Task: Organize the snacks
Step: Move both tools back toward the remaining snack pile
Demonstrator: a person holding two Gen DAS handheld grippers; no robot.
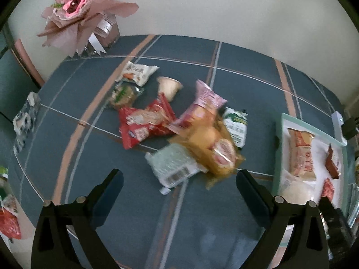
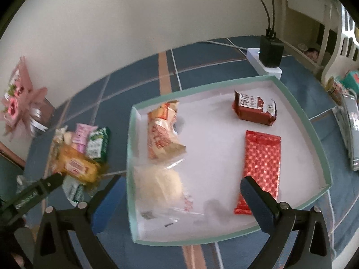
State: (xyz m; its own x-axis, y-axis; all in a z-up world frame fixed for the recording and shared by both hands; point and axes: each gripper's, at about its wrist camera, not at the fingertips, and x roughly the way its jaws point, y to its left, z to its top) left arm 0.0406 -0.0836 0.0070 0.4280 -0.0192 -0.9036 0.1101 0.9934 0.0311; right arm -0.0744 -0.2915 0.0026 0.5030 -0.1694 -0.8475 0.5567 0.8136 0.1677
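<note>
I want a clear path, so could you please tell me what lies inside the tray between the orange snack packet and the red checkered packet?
Only bare white tray floor, in the right wrist view.

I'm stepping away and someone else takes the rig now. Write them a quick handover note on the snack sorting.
Left tool: open, empty, above the loose pile.
Right tool: open, empty, above the tray.
In the tray: orange packet, clear bag, brown bar, red bar.
Left on the table: yellow packet, red bag, pink packet, green-white packets and others.
Done: four snacks in the tray. Left: move the pile over.
</note>
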